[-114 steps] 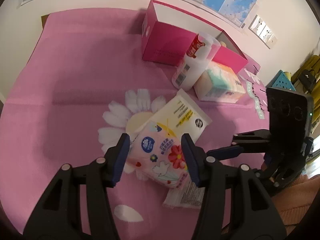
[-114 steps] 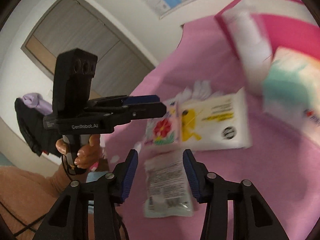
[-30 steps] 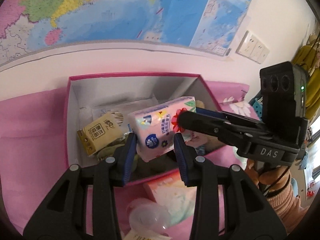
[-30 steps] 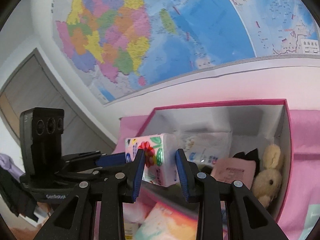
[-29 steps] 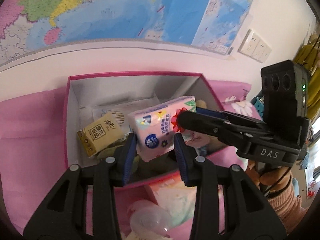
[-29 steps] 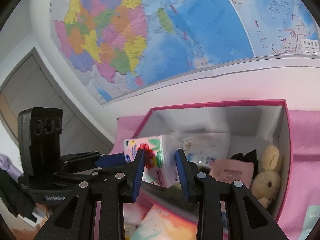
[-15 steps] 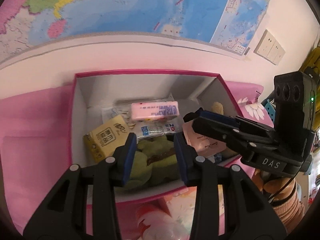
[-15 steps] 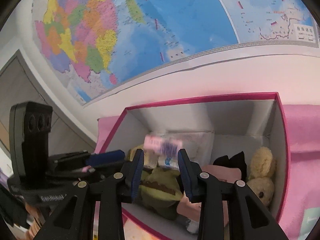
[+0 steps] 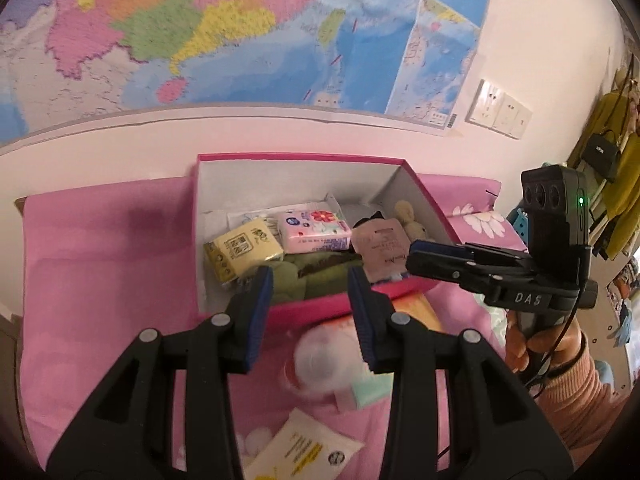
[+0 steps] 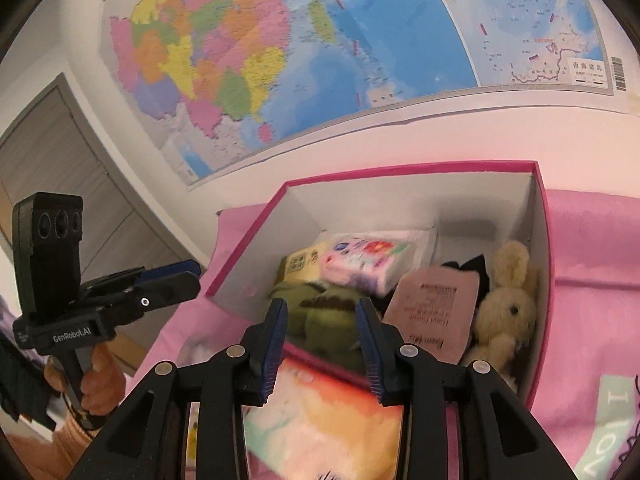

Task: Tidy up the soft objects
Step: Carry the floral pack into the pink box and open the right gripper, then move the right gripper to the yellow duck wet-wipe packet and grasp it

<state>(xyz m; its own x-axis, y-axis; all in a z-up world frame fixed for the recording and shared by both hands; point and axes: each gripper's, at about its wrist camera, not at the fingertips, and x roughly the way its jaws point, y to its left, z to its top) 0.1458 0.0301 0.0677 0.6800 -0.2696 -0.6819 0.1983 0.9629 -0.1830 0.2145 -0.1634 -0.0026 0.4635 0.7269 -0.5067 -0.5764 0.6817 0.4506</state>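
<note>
Both grippers empty. Left gripper (image 9: 310,312), low centre of the left wrist view, has its blue pads parted with nothing between them; through the gap only the pink box's (image 9: 296,157) near rim and the green plush toy (image 9: 316,278) behind it show. Right gripper (image 10: 322,344), low centre of the right wrist view, likewise released, pads clear of everything, jaws part-way apart. The flowered tissue pack (image 9: 314,230) lies inside the box, mid-frame, resting on the other contents: just beside the yellow tissue pack (image 9: 242,250) on its left and the brown sachet (image 9: 382,250) on its right, above the green plush. In the right wrist view the same pack sits at centre, tilted, with a cream plush rabbit (image 10: 506,304) against the box's right wall. Judgement: the placing step for that pack looks finished, and the hands are between items. Soft things not yet boxed, in the lower part of the left wrist view: a blurred white bottle-like object (image 9: 324,362) just below the box rim, a pastel tissue pack (image 9: 374,394) to its right, and a white-and-yellow wipes packet (image 9: 308,454) at the bottom edge on the pink cloth (image 9: 104,280). Next move calls for dropping a gripper toward one of these, most likely widening the jaws for the bulky pastel pack, and closing gently so that the wrapper does not crumple or slip. Room in the box is tight; the free space looks to be toward the back wall.
</note>
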